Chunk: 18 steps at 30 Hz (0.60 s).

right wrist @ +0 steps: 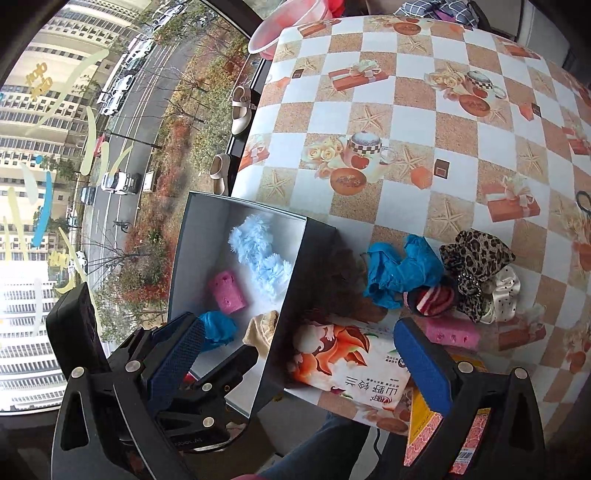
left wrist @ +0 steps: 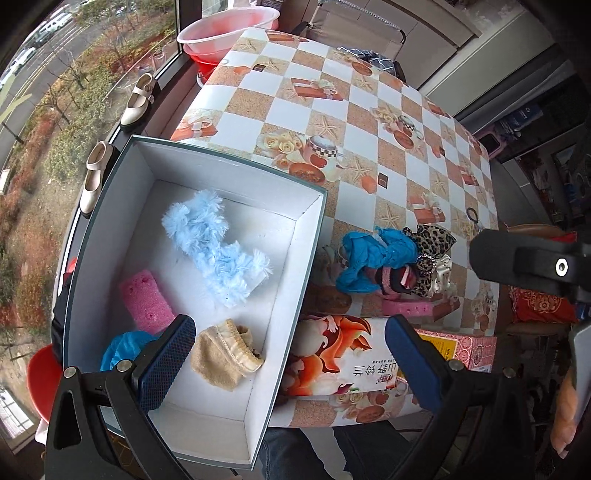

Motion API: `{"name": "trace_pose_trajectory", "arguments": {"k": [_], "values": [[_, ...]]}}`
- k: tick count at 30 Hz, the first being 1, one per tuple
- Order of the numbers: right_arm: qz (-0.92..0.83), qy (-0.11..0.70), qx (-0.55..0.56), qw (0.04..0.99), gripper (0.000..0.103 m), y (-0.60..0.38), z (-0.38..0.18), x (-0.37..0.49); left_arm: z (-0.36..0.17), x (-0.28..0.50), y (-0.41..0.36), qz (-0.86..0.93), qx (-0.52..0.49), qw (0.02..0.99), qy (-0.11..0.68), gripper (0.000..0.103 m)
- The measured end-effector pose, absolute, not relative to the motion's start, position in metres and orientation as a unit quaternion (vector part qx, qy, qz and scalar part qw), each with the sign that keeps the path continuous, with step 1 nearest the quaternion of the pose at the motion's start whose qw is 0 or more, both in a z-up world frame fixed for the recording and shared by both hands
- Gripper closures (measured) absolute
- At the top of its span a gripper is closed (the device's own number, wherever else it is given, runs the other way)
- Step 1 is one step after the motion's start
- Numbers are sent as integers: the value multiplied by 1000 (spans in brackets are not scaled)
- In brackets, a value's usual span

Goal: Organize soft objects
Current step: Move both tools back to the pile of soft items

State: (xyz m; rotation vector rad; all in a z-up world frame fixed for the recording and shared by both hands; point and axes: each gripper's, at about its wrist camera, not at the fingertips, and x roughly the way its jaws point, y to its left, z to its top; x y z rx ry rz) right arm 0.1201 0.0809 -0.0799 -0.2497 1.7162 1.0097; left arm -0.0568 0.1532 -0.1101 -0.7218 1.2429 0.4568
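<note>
While both of my grippers hang spread and empty above the table's near edge, the soft things lie split between box and tablecloth. Inside the white-lined box (left wrist: 110, 236), ahead of my left gripper (left wrist: 291, 354), I see a fluffy light-blue piece (left wrist: 218, 247) at the middle, a pink sponge (left wrist: 146, 299) just beyond the left finger (left wrist: 166, 365), a crumpled blue cover (left wrist: 123, 347) partly hidden behind that finger, and a beige sock (left wrist: 225, 354) just beside its inner face. Beyond the tip of the left gripper's right finger (left wrist: 413, 362) sits the unsorted heap on the checkered tablecloth (left wrist: 332, 85): a blue glove (left wrist: 373, 254) touching a leopard-print bow (left wrist: 432, 243), a striped sock (left wrist: 397, 277), a cream scrunchie (left wrist: 443, 273) and a second pink sponge (left wrist: 406, 306).

My right gripper (right wrist: 299, 358), fingers wide apart and holding nothing, straddles a printed tissue pack (right wrist: 351, 365) that lies between the box wall and that heap. The yellow-and-pink carton (right wrist: 439, 443) shows under its right finger (right wrist: 424, 365). Past the table's far side stand a pair of cream shoes (left wrist: 138, 101) on the window ledge and a pink basin (left wrist: 229, 29).
</note>
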Motion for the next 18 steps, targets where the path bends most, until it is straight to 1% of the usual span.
{"name": "trace_pose_trajectory", "arguments": {"k": [10, 14, 18], "values": [[362, 743, -54, 560, 0, -8, -77, 174, -112, 7, 111, 147, -285, 734, 598, 0], [328, 743, -57, 581, 0, -41, -84, 202, -129, 33, 95, 133, -267, 723, 623, 0], [293, 748, -75, 591, 0, -66, -108, 224, -153, 54, 84, 121, -264, 703, 649, 0]]}}
